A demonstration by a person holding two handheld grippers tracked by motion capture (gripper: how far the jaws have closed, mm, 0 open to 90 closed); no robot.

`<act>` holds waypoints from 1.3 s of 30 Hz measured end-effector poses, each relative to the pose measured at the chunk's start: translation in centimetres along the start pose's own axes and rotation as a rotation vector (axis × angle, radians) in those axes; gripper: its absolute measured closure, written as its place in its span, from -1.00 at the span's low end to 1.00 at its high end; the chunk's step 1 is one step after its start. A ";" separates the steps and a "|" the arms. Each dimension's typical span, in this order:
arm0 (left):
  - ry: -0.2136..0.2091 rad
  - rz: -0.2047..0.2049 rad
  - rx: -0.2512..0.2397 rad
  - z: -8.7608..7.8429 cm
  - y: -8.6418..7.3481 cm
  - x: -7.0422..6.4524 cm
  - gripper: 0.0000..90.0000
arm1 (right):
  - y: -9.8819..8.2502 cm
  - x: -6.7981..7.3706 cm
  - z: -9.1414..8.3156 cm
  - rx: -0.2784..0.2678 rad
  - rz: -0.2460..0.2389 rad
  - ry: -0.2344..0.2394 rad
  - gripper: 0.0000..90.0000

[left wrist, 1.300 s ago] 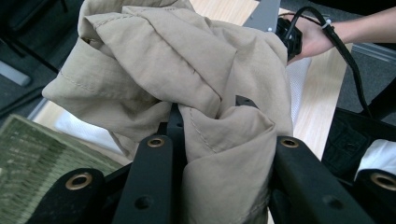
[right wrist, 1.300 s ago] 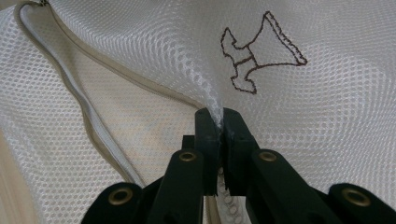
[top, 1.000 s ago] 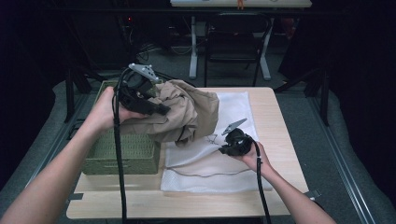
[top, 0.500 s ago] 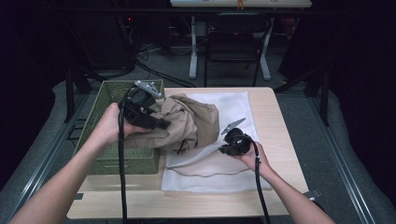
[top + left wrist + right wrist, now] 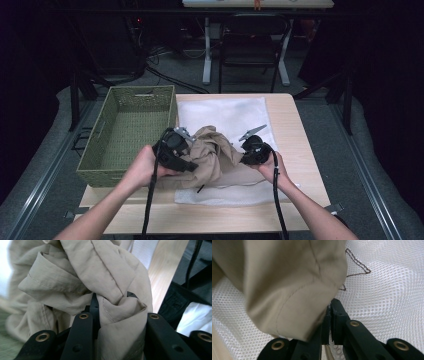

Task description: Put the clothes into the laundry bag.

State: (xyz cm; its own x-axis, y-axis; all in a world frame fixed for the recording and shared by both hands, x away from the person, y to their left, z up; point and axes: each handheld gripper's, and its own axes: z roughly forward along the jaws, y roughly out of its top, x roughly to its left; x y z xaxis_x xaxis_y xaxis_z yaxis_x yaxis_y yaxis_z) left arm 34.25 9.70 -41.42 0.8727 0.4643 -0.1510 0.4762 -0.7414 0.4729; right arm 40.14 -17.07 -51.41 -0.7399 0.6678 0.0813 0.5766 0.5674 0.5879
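Beige garment (image 5: 212,157), crumpled into a loose heap, lies on the white mesh cloth (image 5: 230,117) spread over the wooden surface (image 5: 295,145), just right of the green woven basket (image 5: 127,132). It sits between the two tongs, each gripping one side of it.

Left tongs (image 5: 187,161) come in from the basket side and are clenched on a thick bunch of the fabric; in the left gripper view a folded, seamed wad of the garment (image 5: 117,312) is wedged between the black jaws, with more of the cloth bulging above and to the left of them.

Right tongs (image 5: 245,155) meet the heap at its right edge. In the right gripper view the jaws stand pressed together, and a hemmed fold of the garment (image 5: 287,290) hangs over them, pinched at its edge where the jaws meet, with the mesh cloth (image 5: 392,302) below and a thin brown thread (image 5: 357,267) lying on the mesh nearby.
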 end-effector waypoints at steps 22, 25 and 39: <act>0.052 0.053 0.042 13.2 -0.3 -1.1 0.44 | 0.1 1.0 0.4 0.015 -0.056 0.042 0.95; 0.062 0.049 -0.006 12.2 -0.5 -1.4 0.51 | 0.3 1.2 -0.1 0.003 -0.056 0.048 0.95; 0.066 -0.039 -0.105 13.4 0.1 -1.0 0.43 | 0.3 1.1 0.2 0.022 -0.053 0.048 0.95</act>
State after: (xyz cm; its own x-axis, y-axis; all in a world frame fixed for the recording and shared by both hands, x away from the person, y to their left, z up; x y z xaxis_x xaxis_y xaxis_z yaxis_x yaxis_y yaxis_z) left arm 34.86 2.66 -52.83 0.8430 0.5255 -0.1154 0.4931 -0.6688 0.5564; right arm 39.54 -16.03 -51.34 -0.7849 0.6132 0.0891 0.5434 0.6120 0.5746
